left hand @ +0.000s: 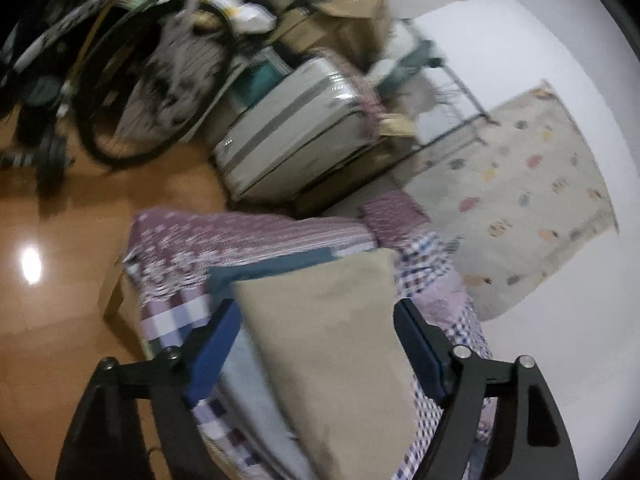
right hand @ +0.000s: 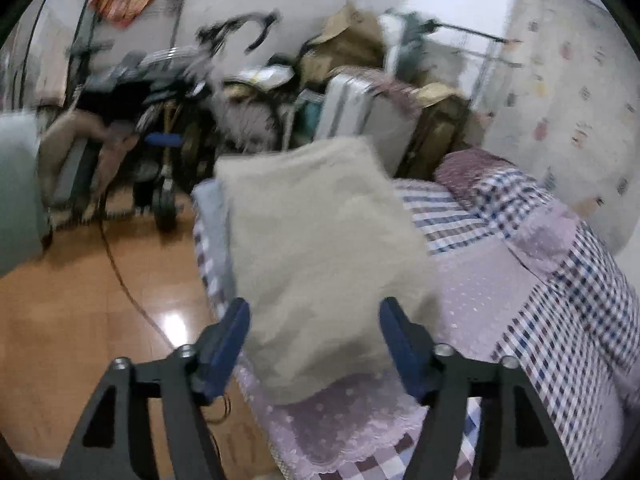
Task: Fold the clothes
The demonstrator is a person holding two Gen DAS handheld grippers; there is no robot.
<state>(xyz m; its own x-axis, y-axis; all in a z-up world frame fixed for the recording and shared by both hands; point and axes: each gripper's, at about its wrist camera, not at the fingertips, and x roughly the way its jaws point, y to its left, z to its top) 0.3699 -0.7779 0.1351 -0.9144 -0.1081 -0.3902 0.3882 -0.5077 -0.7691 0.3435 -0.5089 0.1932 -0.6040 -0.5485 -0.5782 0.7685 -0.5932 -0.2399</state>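
A folded beige garment lies on the patchwork quilt of the bed, over a light blue cloth and next to a teal folded piece. My left gripper is open, its blue fingers standing either side of the beige garment. In the right wrist view the same beige garment lies between the open fingers of my right gripper. Neither gripper holds anything. Both views are motion-blurred.
A silver suitcase, cardboard boxes and a bicycle crowd the far side on the wooden floor. A spotted cream cloth hangs on the white wall. A cable runs across the floor.
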